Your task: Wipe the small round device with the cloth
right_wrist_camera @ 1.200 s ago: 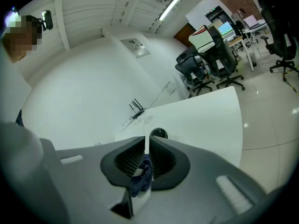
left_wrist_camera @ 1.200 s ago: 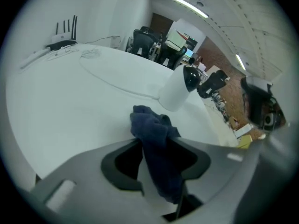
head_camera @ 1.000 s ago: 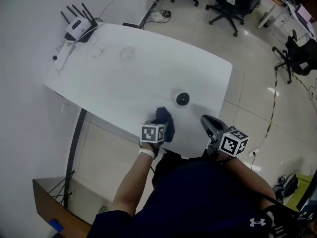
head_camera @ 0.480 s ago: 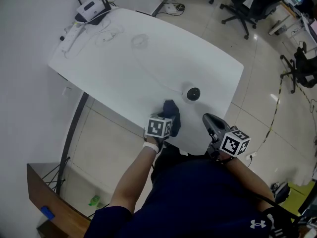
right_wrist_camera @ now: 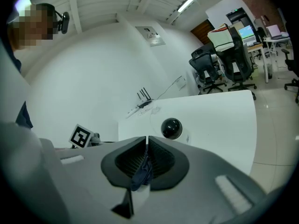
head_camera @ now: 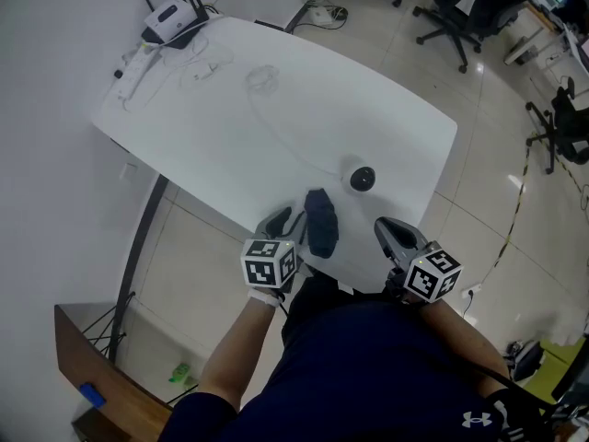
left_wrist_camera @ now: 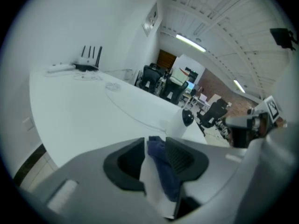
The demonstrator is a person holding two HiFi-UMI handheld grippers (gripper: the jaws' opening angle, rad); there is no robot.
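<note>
The small round black device [head_camera: 362, 179] stands on the white table [head_camera: 230, 136] near its front right corner. A dark blue cloth [head_camera: 320, 221] lies crumpled on the table just in front of it, free of both grippers. My left gripper [head_camera: 285, 219] hovers to the cloth's left. Its jaws have just been closing and stand apart, and the cloth [left_wrist_camera: 161, 160] shows through the gap without being pressed. My right gripper [head_camera: 386, 228] is at the table's front edge, pointing at the device [right_wrist_camera: 171, 128]. Its jaws have just been closing and now meet, with a dark blue sliver showing low between the pads.
A router with antennas [head_camera: 167, 14] and a power strip [head_camera: 136, 70] sit at the table's far left corner. A thin cable [head_camera: 262, 79] trails across the tabletop. Office chairs [head_camera: 460, 7] stand beyond the table, and a brown cabinet [head_camera: 92, 366] is at the lower left.
My left gripper has lifted off the cloth and drawn back toward the person, leaving the cloth on the table. The right gripper has hardly moved.
</note>
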